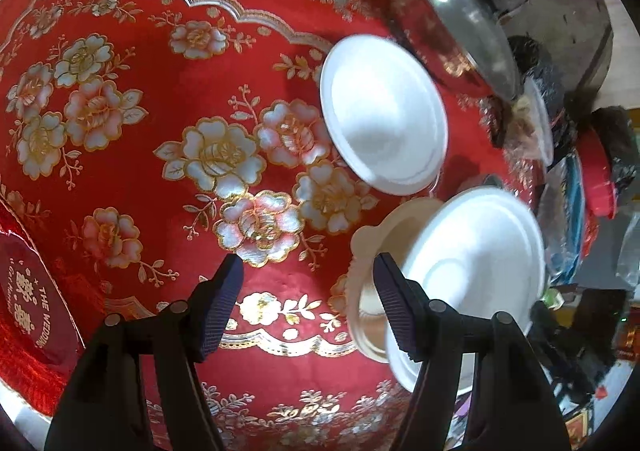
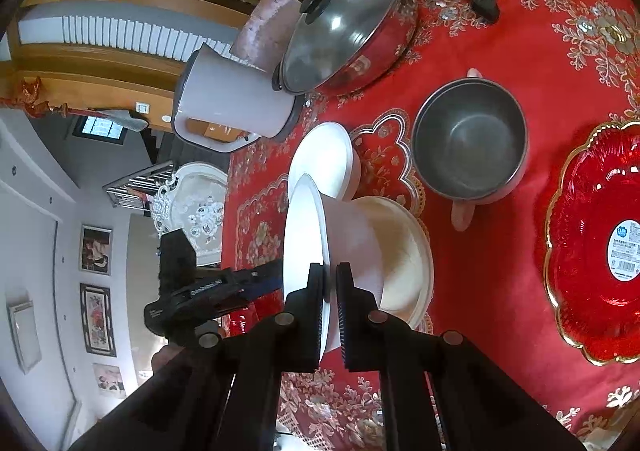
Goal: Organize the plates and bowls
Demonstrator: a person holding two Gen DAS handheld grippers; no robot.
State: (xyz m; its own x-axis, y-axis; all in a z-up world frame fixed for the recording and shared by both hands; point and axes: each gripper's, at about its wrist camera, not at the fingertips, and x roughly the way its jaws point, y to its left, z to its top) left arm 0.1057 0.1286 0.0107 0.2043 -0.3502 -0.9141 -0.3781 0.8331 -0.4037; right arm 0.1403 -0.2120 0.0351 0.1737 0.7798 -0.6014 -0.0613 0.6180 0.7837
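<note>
My right gripper [image 2: 330,291] is shut on the rim of a white bowl [image 2: 348,239], holding it tipped on its side just above a cream plate [image 2: 408,255]. A second white bowl [image 2: 324,159] sits on the red cloth right behind it. In the left wrist view, the held bowl [image 1: 472,259] hangs over the cream plate [image 1: 372,247], and the second bowl [image 1: 384,115] lies further off. My left gripper [image 1: 310,291] is open over the cloth, with nothing between its fingers, and its right finger is just left of the plate.
A metal bowl with pink handles [image 2: 470,143] stands right of the white bowls. A red gold-rimmed glass dish [image 2: 600,243] lies at the far right. A lidded red pan [image 2: 348,23] and a white kettle [image 2: 228,99] stand at the back. The table edge runs along the left.
</note>
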